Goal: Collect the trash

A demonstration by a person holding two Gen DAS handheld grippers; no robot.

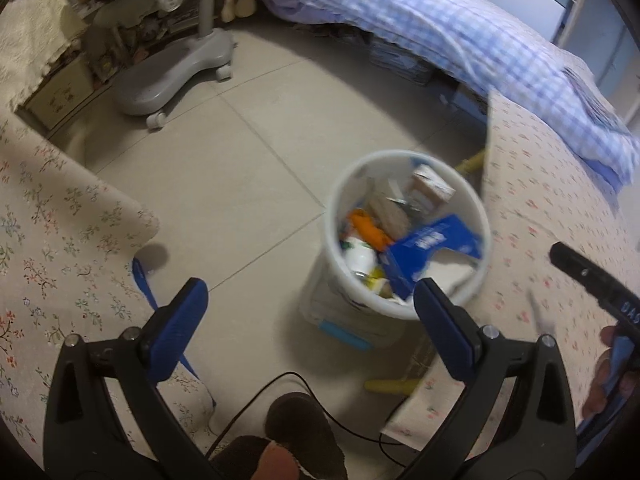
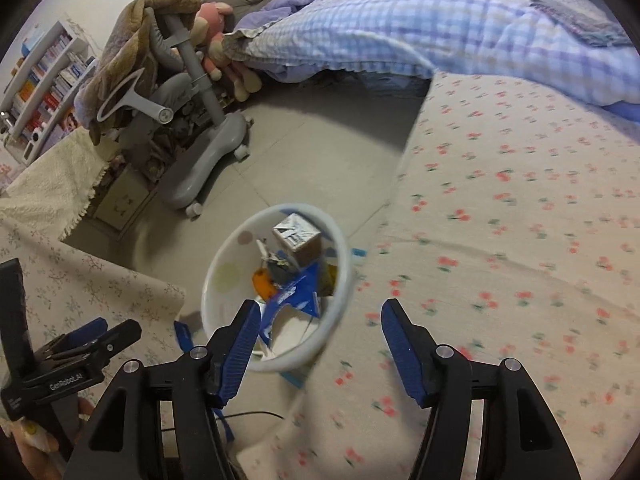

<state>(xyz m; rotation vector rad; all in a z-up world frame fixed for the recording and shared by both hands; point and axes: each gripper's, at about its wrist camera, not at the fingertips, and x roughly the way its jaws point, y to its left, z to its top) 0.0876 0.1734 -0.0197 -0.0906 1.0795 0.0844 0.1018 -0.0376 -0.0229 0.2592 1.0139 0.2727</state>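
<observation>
Hovering over the floor gap between two cloth-covered surfaces, both grippers are empty, so this looks like the pause between drops: one piece is in and the next must be found. The left gripper has its fingers wide apart with nothing between them; the right gripper is likewise spread and empty.

The bin stands on the tiles just beside the cloth at 3 o'clock, and in the left view sits at about 1 o'clock from the fingertips. It already holds a blue box, a carton, an orange scrap and a white cup.

I see no loose trash on the cloth in the right view, which is blurred; a pale sliver lies on the cloth at 3 o'clock in the left view, but I cannot tell what it is. The next move, I judge, calls for swinging away from the bin to search the cloths, then closing on a piece before coming back above the rim.
</observation>
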